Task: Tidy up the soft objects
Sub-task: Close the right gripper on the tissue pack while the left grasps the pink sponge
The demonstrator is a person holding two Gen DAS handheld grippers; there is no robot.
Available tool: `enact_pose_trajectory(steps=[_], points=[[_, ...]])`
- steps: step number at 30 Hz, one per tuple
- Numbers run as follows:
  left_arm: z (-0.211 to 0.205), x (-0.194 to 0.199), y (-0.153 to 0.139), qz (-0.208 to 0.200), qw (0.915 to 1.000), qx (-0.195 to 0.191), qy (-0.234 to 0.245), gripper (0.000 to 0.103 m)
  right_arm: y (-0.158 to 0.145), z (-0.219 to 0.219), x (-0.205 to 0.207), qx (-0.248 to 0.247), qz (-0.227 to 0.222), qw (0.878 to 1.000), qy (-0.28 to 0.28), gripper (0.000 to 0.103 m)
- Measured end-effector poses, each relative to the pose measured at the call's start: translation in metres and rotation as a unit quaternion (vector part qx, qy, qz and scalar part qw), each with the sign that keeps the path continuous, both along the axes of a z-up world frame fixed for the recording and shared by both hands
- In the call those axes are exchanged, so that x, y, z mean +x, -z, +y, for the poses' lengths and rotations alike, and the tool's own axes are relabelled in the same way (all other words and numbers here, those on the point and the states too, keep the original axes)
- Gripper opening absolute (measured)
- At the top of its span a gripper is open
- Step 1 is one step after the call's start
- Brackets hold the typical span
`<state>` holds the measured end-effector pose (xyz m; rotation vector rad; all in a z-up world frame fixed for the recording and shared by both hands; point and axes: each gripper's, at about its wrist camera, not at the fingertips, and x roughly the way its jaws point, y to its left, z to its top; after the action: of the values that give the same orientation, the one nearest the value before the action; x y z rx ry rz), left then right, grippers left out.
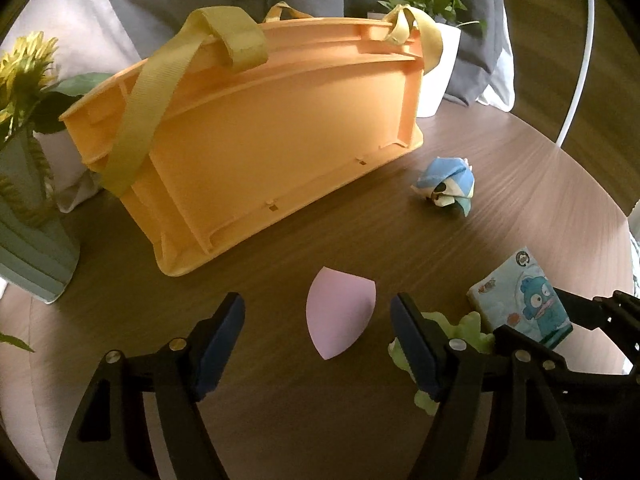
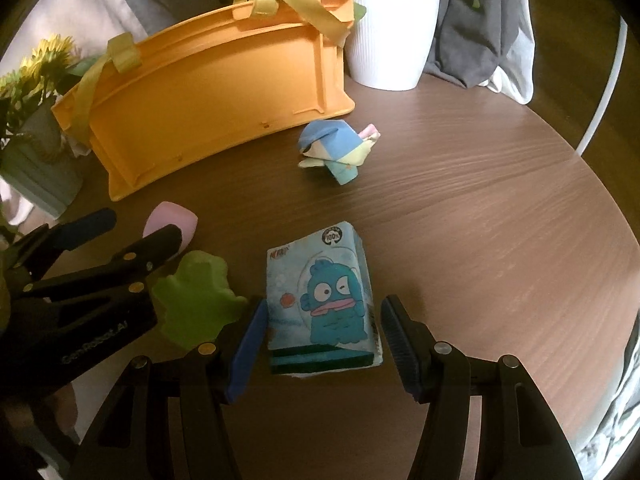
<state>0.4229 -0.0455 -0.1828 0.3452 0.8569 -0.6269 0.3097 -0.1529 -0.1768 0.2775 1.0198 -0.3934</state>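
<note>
A pink sponge (image 1: 340, 314) lies on the round wooden table (image 1: 360, 232), between the open jaws of my left gripper (image 1: 318, 314). My right gripper (image 2: 324, 320) is open around a blue cartoon tissue pack (image 2: 322, 298), which also shows in the left wrist view (image 1: 520, 298). A green soft toy (image 2: 196, 300) lies between the two grippers. A rolled blue cloth bundle (image 2: 336, 150) lies farther back. The orange basket (image 2: 212, 96) with yellow straps stands at the back. The left gripper (image 2: 84, 236) shows at the left of the right wrist view, with the pink sponge (image 2: 172, 220) beside it.
A white pot with a green plant (image 2: 390, 36) stands right of the basket. A sunflower in a pale green box (image 1: 28, 216) stands to its left. Grey cloth (image 2: 472, 40) lies behind. The table's right edge (image 2: 600, 208) curves close by.
</note>
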Motion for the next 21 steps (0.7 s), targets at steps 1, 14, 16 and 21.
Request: enact_pose_trajectory(steps=[1,14,16,21], points=[[-0.0007,0.0010,0.0007,0.002,1.0000,0.000,0.001,0.073,0.0004,0.0006,0.0008,0.002,0.000,1.000,-0.002,0.060],[-0.0068,0.0063,0.0071,0.032,0.9991,-0.009,0.025,0.044,0.0033,-0.0049,0.0051,0.028,-0.009,1.000,0.001,0.048],[-0.0080,0.0056,0.0080,0.035,0.9990,-0.008,0.029,0.038,0.0036,-0.0062,0.0051,0.029,-0.011,1.000,0.002,0.047],[-0.0056,0.0017,0.0053,0.030,0.9990,-0.009,0.031,0.037,0.0019,-0.0077,0.0047,0.024,-0.013,1.000,0.002,0.043]])
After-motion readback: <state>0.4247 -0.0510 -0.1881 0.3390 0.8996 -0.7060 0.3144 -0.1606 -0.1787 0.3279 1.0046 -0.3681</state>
